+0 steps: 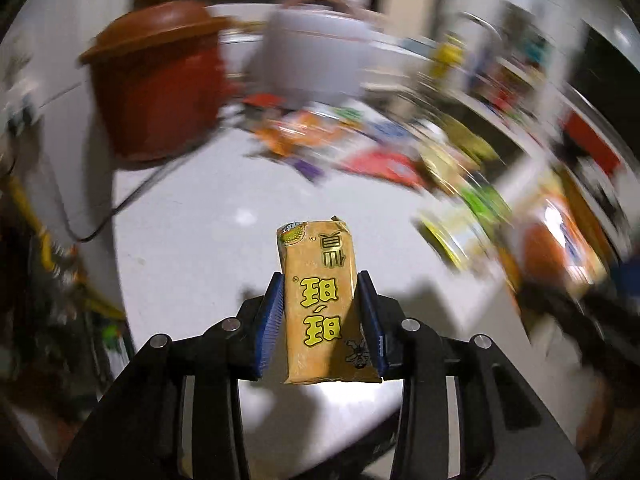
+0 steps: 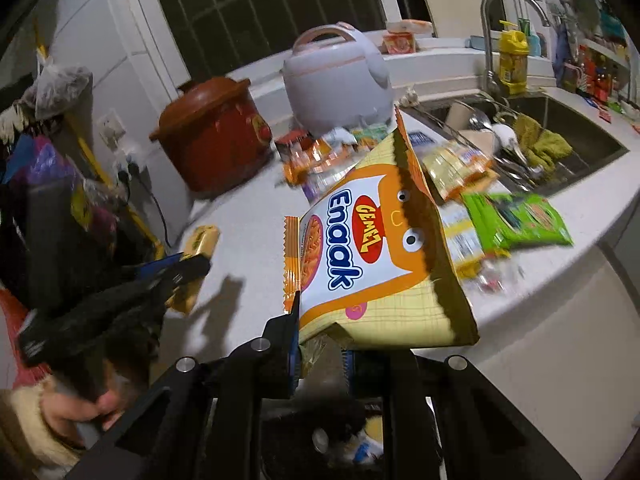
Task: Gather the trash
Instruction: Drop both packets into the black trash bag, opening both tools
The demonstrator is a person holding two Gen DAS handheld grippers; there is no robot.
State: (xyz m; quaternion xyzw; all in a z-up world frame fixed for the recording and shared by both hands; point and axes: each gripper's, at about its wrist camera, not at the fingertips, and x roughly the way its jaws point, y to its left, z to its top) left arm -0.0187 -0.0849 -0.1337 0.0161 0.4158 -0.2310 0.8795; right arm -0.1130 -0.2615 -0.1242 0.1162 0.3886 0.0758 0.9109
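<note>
In the left wrist view my left gripper [image 1: 320,280] is shut on a tan snack packet [image 1: 316,300] with yellow characters, held lengthwise above the white counter [image 1: 192,208]; its blue pads press both long sides. The right wrist view shows that same left gripper [image 2: 192,268] at the left, carrying the tan packet [image 2: 202,240]. My right gripper [image 2: 320,332] is shut on the lower edge of a large yellow-and-orange Enaak bag [image 2: 360,248], which stands up with its mouth open. The bag hides the right fingertip. Loose wrappers [image 2: 320,148] lie scattered on the counter behind the bag.
A brown-red slow cooker [image 2: 224,136] with a cord and a white rice cooker [image 2: 340,80] stand at the back. A green packet [image 2: 520,220] lies near the sink [image 2: 580,152], which holds dishes and a cloth. A person's hand [image 2: 76,404] grips the left tool.
</note>
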